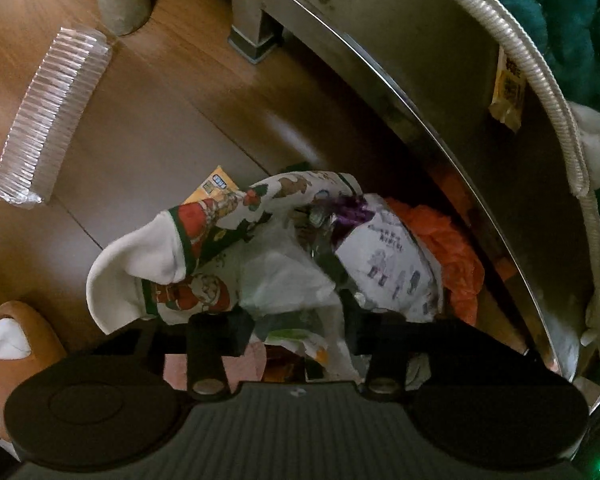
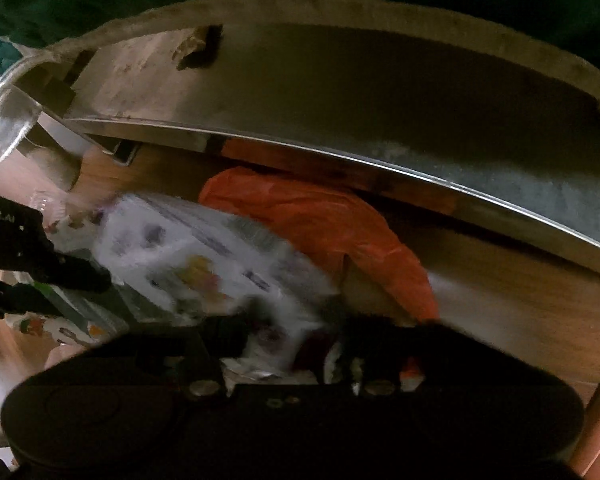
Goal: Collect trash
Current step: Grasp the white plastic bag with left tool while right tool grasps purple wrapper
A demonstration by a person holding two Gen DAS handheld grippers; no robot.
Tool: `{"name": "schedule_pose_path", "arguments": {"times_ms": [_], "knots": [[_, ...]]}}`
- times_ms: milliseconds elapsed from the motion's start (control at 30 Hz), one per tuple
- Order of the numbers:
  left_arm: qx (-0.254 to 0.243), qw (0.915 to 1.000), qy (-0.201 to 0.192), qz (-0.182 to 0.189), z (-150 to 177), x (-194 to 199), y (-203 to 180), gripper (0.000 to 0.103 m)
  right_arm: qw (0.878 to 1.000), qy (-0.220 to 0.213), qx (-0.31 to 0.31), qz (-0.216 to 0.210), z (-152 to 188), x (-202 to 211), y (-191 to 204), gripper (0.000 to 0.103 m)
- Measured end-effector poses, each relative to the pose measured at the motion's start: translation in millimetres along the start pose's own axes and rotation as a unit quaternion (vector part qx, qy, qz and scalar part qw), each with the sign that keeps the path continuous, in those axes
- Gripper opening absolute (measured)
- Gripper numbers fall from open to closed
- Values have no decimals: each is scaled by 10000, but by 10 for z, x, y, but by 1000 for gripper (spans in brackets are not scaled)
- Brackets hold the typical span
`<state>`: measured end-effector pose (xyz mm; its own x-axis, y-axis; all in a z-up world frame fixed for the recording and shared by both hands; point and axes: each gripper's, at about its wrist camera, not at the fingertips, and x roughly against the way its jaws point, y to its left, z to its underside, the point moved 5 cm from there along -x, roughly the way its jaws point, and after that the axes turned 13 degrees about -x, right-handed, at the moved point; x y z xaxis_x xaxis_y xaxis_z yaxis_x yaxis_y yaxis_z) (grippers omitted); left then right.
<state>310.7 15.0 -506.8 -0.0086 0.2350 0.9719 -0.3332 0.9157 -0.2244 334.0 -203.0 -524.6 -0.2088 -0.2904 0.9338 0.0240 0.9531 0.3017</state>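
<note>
Left wrist view, from left: clear ribbed tray (image 1: 52, 116) on the floor, then the trash pile (image 1: 284, 264) of soft, light wrappers beside the metal base (image 1: 440, 92). Left gripper (image 1: 296, 320) stands open over it; pinch a crumpled fold. Right gripper (image 2: 288, 320) blurs, grasp unclear.

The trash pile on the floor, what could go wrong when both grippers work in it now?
1. The Christmas socks lie mixed in the trash pile; the left gripper could collect them by mistake.
2. The thin orange plastic bag may tear or slip.
3. The right gripper works close to the left one, so they might collide.
</note>
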Motion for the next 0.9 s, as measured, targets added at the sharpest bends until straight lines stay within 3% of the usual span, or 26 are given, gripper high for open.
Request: {"name": "schedule_pose_path", "arguments": {"times_ms": [33, 333, 467, 667, 733, 900], "knots": [[-1, 10000, 3, 57, 1, -6, 1, 35, 10000, 21, -18, -25, 1, -4, -6, 1], [-97, 9998, -80, 134, 78, 146, -69, 24, 9981, -328, 416, 314, 14, 300, 102, 1], [-134, 9996, -167, 196, 176, 320, -78, 23, 9984, -415, 306, 227, -12, 510, 133, 1], [-142, 9996, -254, 43, 204, 464, 58, 23, 9938, -626, 909, -92, -50, 689, 410, 26], [-101, 9997, -230, 11, 204, 444, 102, 23, 9894, -696, 1275, -78, -47, 672, 548, 42], [-85, 9999, -124, -31, 196, 354, 175, 23, 9718, -687, 2255, 63, 63, 470, 843, 45]]}}
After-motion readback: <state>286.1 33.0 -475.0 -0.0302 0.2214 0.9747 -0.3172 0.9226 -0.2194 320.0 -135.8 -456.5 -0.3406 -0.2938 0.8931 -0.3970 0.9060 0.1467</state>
